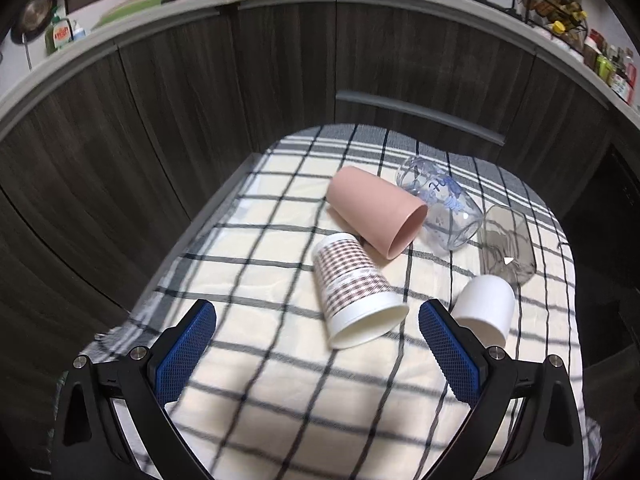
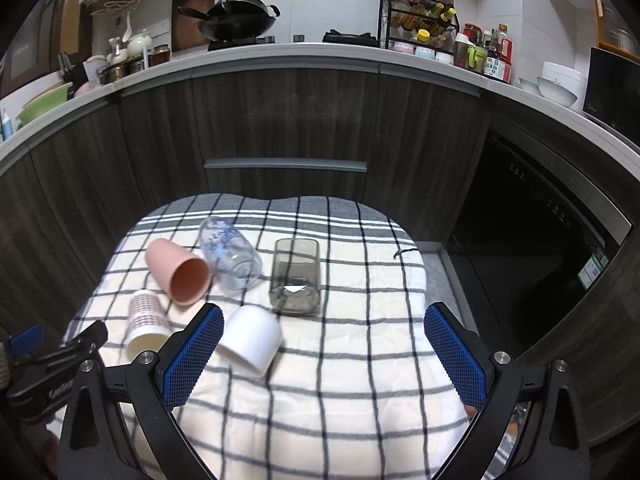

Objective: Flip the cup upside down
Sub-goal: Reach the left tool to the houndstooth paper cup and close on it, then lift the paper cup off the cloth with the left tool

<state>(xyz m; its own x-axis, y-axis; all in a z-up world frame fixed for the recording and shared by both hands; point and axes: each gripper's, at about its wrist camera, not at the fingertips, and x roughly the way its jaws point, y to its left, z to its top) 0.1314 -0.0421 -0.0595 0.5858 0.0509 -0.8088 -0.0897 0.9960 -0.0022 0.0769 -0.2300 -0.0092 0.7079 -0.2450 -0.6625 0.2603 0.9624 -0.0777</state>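
Several cups lie on their sides on a checked cloth (image 1: 280, 380). A paper cup with a red check pattern (image 1: 354, 288) lies just ahead of my open, empty left gripper (image 1: 316, 320). A pink cup (image 1: 378, 210), a clear glass with blue print (image 1: 440, 204), a smoky grey glass (image 1: 506, 246) and a white cup (image 1: 486, 306) lie beyond and to the right. My right gripper (image 2: 324, 320) is open and empty; the white cup (image 2: 252, 338) lies by its left finger, the grey glass (image 2: 295, 276) ahead. The patterned cup (image 2: 146, 324) and pink cup (image 2: 180, 272) are left.
The cloth (image 2: 340, 380) covers a small table in front of dark wood kitchen cabinets (image 2: 280, 120). A dark oven front (image 2: 540, 240) stands to the right. The left gripper's body (image 2: 52, 368) shows at the right wrist view's left edge.
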